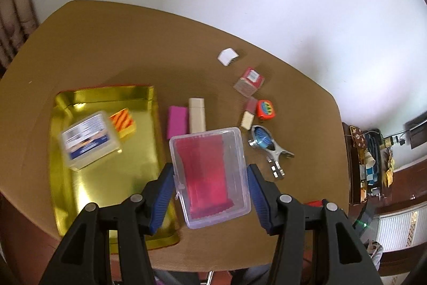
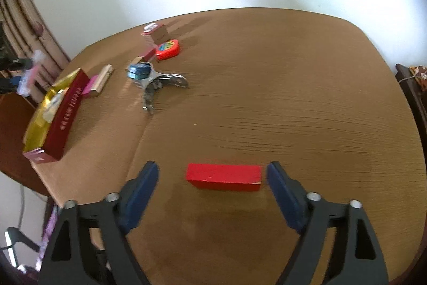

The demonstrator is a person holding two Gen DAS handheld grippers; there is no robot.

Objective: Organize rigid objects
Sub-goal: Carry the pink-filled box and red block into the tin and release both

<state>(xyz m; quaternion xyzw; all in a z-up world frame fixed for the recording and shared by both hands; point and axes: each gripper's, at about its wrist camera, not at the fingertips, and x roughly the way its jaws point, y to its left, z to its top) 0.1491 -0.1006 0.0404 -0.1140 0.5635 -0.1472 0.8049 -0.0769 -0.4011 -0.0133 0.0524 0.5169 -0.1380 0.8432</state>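
Note:
My left gripper (image 1: pixel 210 186) is shut on a clear plastic case with a red insert (image 1: pixel 210 172), held above the table beside the gold tray (image 1: pixel 88 178). The tray holds a clear labelled box (image 1: pixel 89 138) and an orange striped block (image 1: pixel 123 122). My right gripper (image 2: pixel 213 178) is open, its pads either side of a red block (image 2: pixel 224 176) lying on the table; the right pad is close to its end. The tray's red outer wall (image 2: pixel 66 116) shows at the left in the right wrist view.
On the brown table (image 1: pixel 133 44) lie a pink block (image 1: pixel 176 121), a cream box (image 1: pixel 197 115), a white piece (image 1: pixel 227 56), a red-topped cube (image 1: pixel 248 82), an orange tape measure (image 1: pixel 265 109), a small tan block (image 1: pixel 248 116) and a metal tool with blue disc (image 1: pixel 267 146).

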